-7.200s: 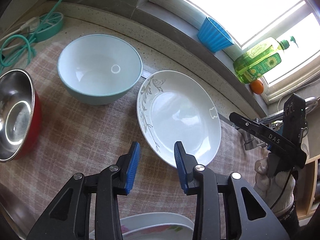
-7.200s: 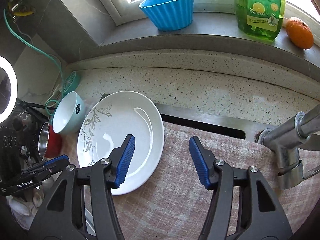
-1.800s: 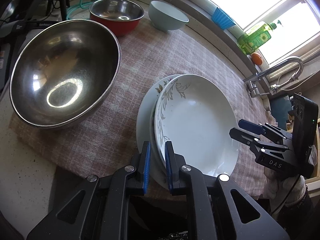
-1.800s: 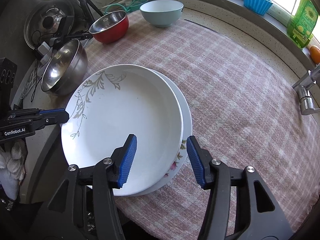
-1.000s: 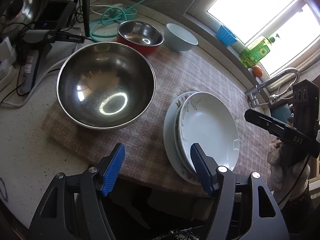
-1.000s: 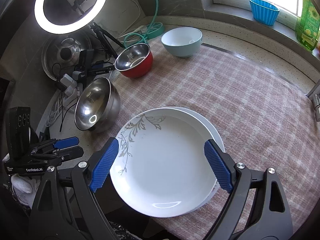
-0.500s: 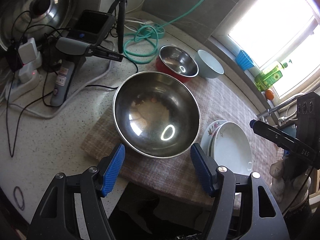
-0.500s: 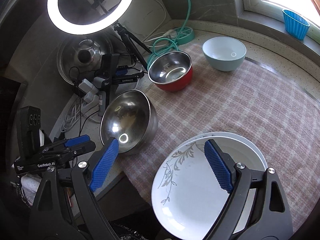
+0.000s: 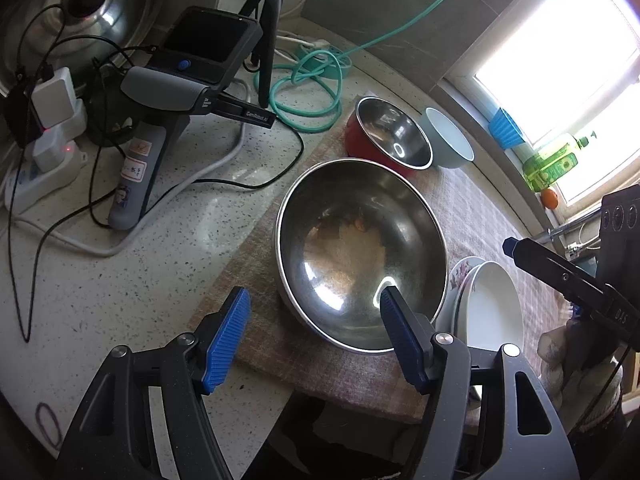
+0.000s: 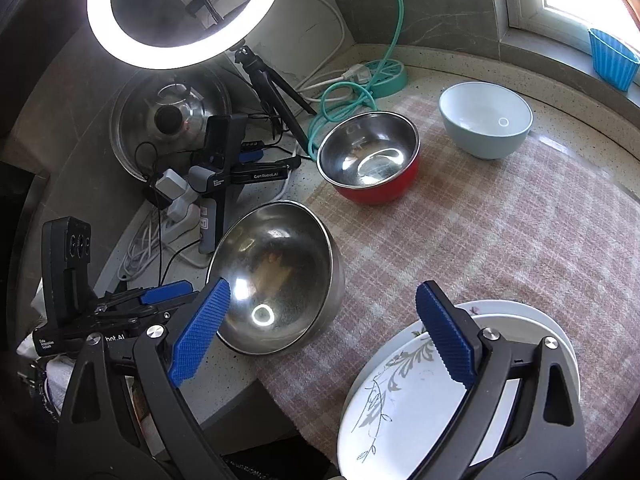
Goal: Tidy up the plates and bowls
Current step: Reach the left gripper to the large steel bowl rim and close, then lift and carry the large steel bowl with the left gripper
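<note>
On the checked cloth (image 10: pixel 500 240) covering the tabletop (image 9: pixel 100 280), the large steel bowl (image 9: pixel 360 252) sits at twelve o'clock from the left hand-held gripper (image 9: pixel 314 336), whose empty jaws are closing. The stacked plates (image 10: pixel 400 400) lie at six o'clock beneath the right hand-held gripper (image 10: pixel 320 332), its jaws opening, grasping nothing. A second ago the plates lay centred between both grippers' jaws.

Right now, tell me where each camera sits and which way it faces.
Left wrist: on the left tool, facing down at the large steel bowl; the right tool and a gloved hand show.
Right wrist: on the right tool, jaws opening, empty, above the plate stack; the left tool shows.
Shared: steel bowl, plates, red bowl.
</note>
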The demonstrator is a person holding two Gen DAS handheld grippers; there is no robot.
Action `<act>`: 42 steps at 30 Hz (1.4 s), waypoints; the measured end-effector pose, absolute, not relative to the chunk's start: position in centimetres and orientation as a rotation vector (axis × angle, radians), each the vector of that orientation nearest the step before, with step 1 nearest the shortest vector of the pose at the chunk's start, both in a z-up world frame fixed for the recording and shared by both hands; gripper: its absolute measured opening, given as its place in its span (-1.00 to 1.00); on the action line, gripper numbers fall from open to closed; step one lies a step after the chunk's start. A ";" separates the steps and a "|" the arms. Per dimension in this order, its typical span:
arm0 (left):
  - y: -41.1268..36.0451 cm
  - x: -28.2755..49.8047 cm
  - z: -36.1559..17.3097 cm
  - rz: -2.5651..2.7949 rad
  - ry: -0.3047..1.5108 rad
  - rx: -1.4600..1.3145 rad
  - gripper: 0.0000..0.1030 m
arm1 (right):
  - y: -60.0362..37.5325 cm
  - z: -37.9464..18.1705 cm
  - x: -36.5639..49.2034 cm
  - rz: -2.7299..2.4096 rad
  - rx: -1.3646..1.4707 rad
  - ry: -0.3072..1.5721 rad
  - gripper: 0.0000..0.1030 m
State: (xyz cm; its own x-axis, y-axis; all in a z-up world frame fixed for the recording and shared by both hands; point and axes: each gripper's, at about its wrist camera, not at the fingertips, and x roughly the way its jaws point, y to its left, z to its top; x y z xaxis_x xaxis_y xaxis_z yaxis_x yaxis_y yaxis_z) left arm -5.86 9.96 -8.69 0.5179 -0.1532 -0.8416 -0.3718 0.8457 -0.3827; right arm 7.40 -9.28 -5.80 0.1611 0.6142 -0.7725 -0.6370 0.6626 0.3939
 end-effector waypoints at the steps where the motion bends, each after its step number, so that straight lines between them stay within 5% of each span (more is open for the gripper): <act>1: 10.1 -5.8 -8.8 0.140 1.033 -0.576 0.27 | -9.1 -5.9 7.5 0.888 -0.024 1.095 0.86; 11: 11.0 -5.0 -9.9 0.095 1.054 -0.597 -0.12 | -7.0 -7.7 8.1 0.878 -0.059 1.187 0.45; 15: 11.3 -4.6 -10.2 0.087 1.060 -0.603 -0.19 | -6.6 -8.5 8.1 0.877 -0.060 1.214 0.07; 27: 11.7 -3.8 -11.1 0.063 1.081 -0.603 -0.35 | -6.0 -10.2 8.7 0.854 -0.048 1.266 -0.10; 33: 11.8 -3.5 -11.4 0.058 1.084 -0.598 -0.43 | -5.5 -11.0 8.7 0.862 -0.057 1.296 -0.50; 42: 11.2 -3.4 -11.3 0.054 1.088 -0.594 -0.44 | -5.6 -10.7 8.5 0.849 -0.092 1.274 -0.51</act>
State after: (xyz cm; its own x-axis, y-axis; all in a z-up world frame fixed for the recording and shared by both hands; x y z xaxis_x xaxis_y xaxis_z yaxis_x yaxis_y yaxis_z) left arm -3.42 11.21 -11.29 0.4789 -0.2425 -0.8437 -0.3252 0.8437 -0.4271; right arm 8.45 -5.58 -10.70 0.0406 0.5052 -0.8621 -0.6007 0.7018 0.3830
